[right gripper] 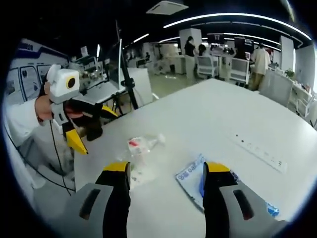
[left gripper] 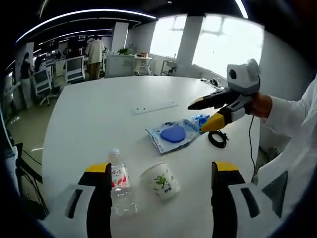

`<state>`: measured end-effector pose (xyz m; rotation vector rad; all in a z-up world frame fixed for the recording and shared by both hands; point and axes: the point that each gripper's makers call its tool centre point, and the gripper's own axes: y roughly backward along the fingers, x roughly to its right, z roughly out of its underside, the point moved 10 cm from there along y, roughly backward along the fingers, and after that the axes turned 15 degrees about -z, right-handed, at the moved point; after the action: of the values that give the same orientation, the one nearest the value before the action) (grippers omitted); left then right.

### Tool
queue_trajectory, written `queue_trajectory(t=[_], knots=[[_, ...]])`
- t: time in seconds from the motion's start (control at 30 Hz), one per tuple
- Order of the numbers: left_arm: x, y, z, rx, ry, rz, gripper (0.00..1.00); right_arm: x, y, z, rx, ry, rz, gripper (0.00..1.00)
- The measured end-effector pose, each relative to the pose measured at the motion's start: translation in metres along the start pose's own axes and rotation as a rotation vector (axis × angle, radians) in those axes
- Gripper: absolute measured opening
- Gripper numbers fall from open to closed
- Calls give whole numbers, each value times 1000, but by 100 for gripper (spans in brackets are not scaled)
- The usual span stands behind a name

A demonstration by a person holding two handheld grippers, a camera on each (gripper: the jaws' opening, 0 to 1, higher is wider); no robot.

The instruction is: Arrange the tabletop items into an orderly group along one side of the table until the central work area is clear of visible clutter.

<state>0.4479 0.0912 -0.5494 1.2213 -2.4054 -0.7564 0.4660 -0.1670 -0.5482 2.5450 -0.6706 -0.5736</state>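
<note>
Left gripper: hovering with jaws apart over a lying water bottle and paper cup.
Right gripper: reaching, jaws spread, beside the blue packet.
Table: holding everything near its right edge.

A: We checked the water bottle first. It has a red and white label, but we cannot read the print in either view.

B: The paper cup just beside the bottle carries a green motif and small marks, too blurred to make out. The blue and white packet beyond the cup has blue lettering along its edge, also unreadable.

A: Wall posters well behind the bottle: illegible. We record no readable text.
</note>
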Motion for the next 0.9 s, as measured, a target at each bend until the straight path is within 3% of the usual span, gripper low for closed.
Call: queue_trajectory(t=[0.43, 0.9], knots=[[-34, 5, 24, -12, 63, -50, 84, -3, -60, -9, -9, -48, -96, 55], [-53, -2, 39, -12, 109, -69, 83, 10, -110, 0, 11, -214, -153, 55]])
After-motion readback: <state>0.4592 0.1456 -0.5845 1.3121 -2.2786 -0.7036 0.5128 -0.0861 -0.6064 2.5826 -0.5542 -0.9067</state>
